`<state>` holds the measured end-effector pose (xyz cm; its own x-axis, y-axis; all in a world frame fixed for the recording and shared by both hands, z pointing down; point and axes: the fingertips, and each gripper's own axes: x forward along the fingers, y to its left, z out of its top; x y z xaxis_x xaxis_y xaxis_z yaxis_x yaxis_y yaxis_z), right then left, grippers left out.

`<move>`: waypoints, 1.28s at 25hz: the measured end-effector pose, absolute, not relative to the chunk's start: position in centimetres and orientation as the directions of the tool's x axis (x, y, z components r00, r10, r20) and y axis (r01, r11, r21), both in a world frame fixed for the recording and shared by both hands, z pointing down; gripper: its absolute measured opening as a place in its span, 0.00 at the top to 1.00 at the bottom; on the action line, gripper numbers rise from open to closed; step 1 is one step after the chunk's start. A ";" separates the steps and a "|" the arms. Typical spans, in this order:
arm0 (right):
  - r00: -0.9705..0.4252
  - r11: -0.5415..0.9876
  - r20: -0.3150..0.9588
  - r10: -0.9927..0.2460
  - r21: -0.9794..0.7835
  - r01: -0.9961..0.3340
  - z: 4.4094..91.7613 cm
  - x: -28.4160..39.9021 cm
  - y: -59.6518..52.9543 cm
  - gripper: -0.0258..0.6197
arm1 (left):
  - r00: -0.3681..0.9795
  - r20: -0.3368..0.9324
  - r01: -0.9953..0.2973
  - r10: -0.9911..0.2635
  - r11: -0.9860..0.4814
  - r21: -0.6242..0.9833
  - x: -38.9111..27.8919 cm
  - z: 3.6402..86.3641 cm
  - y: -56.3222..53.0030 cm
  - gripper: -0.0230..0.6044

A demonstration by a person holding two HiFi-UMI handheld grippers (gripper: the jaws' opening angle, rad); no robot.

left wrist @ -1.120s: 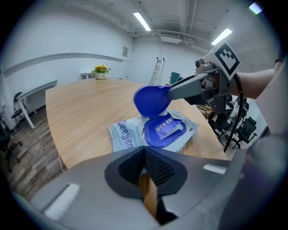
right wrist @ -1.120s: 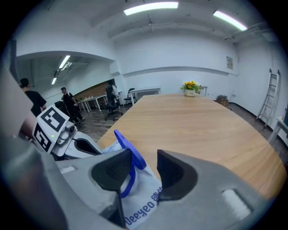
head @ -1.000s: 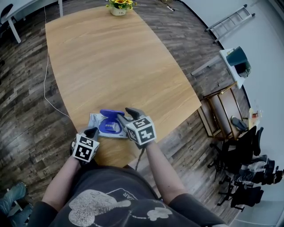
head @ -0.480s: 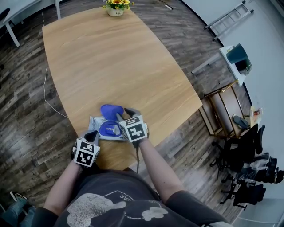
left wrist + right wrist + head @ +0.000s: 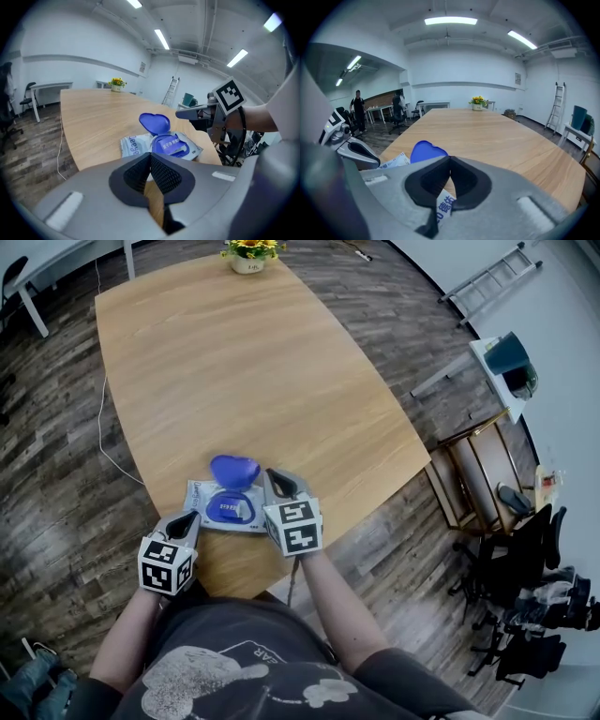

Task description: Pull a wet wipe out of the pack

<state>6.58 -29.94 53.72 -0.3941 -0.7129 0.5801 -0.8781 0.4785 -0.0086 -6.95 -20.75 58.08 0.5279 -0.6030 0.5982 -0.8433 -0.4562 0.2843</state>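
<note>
Head view first: the white soft plastic pack of wet wipes (image 5: 204, 495) lies flat near the front edge of the light wooden oval worktop (image 5: 244, 362). Its round blue flip lid (image 5: 234, 470) stands open and tips toward the far side.

The left gripper (image 5: 187, 517) is at the pack's near left corner, angled downward. Its jaws are closed tight with nothing caught in them, and in the left gripper view you only see bare wood through the slot under the tips.

The right gripper (image 5: 273, 474) is at the pack's right end, just beside the blue opening ring (image 5: 228, 509). Its jaws have just been closing and now meet at the tips. I can't see any wipe pinched there; printed pack film shows in the gap behind them. Can't tell if either gripper actually touches the pack.

Way at the far end sits a small white pot of yellow flowers (image 5: 248, 254).
</note>
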 end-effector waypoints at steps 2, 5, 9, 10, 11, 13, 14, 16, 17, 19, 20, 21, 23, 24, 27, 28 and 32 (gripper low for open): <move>-0.402 0.461 0.559 -0.725 -0.039 -0.886 53.2 7.5 -29.3 0.97 | 0.525 0.562 -0.845 -0.639 -0.468 0.258 -6.5 56.7 -20.7 0.93; -0.410 0.450 0.547 -0.730 -0.068 -0.891 53.0 8.7 -28.3 0.97 | 0.557 0.537 -0.817 -0.634 -0.534 0.216 -4.4 55.4 -20.2 0.77; -0.427 0.448 0.542 -0.724 -0.102 -0.888 53.3 9.8 -26.9 0.97 | 0.562 0.559 -0.778 -0.610 -0.620 0.105 -1.2 55.4 -19.6 0.68; -0.431 0.448 0.541 -0.722 -0.110 -0.887 53.4 10.1 -26.5 0.97 | 0.546 0.568 -0.776 -0.616 -0.627 0.065 -0.6 55.7 -19.6 0.63; -0.435 0.449 0.542 -0.719 -0.116 -0.886 53.6 10.4 -26.1 0.97 | 0.525 0.579 -0.778 -0.624 -0.628 0.029 -0.2 56.0 -19.8 0.59; -0.445 0.456 0.546 -0.710 -0.125 -0.881 53.9 11.0 -25.4 0.97 | 0.471 0.604 -0.793 -0.642 -0.608 -0.027 0.4 56.7 -20.3 0.53; -0.452 0.462 0.548 -0.704 -0.131 -0.877 54.1 11.2 -25.0 0.97 | 0.443 0.619 -0.805 -0.649 -0.592 -0.044 0.6 57.2 -20.7 0.53; -0.471 0.475 0.550 -0.690 -0.146 -0.868 54.2 11.5 -24.5 0.97 | 0.400 0.641 -0.832 -0.655 -0.552 -0.046 0.8 57.9 -21.3 0.53; -0.480 0.483 0.550 -0.683 -0.153 -0.862 54.3 11.7 -24.2 0.97 | 0.383 0.646 -0.847 -0.660 -0.530 -0.040 0.8 58.1 -21.7 0.53; -0.497 0.499 0.551 -0.670 -0.161 -0.851 54.6 12.0 -23.9 0.97 | 0.347 0.648 -0.873 -0.678 -0.487 -0.043 0.6 58.1 -22.3 0.57; -0.506 0.508 0.551 -0.663 -0.166 -0.845 54.7 12.0 -23.8 0.97 | 0.329 0.645 -0.882 -0.690 -0.469 -0.051 0.4 58.0 -22.5 0.60; -0.516 0.516 0.550 -0.657 -0.171 -0.839 54.8 12.0 -23.8 0.97 | 0.314 0.640 -0.889 -0.701 -0.453 -0.059 0.2 57.9 -22.7 0.65; -0.533 0.535 0.550 -0.644 -0.175 -0.827 55.1 12.0 -23.7 0.97 | 0.287 0.628 -0.904 -0.723 -0.421 -0.071 -0.2 57.7 -22.8 0.76; -0.540 0.544 0.549 -0.637 -0.177 -0.821 55.2 11.9 -23.7 0.97 | 0.273 0.622 -0.911 -0.734 -0.404 -0.077 -0.4 57.4 -22.7 0.79; -0.561 0.568 0.543 -0.625 -0.176 -0.804 55.0 11.3 -23.8 0.97 | 0.248 0.611 -0.922 -0.752 -0.376 -0.089 -0.8 56.9 -22.6 0.89; -0.567 0.575 0.539 -0.623 -0.176 -0.799 54.9 11.1 -23.8 0.97 | 0.245 0.609 -0.923 -0.754 -0.373 -0.090 -1.0 56.8 -22.6 0.90; -0.600 0.616 0.534 -0.596 -0.175 -0.768 54.4 9.7 -23.5 0.97 | 0.228 0.600 -0.935 -0.767 -0.345 -0.086 -2.2 56.3 -22.8 0.91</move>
<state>9.72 -23.51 54.37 -0.6001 -0.5958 0.5338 -0.7677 0.6164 -0.1751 -2.23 -22.82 56.33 0.2277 -0.7668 0.6002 -0.9347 -0.3448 -0.0860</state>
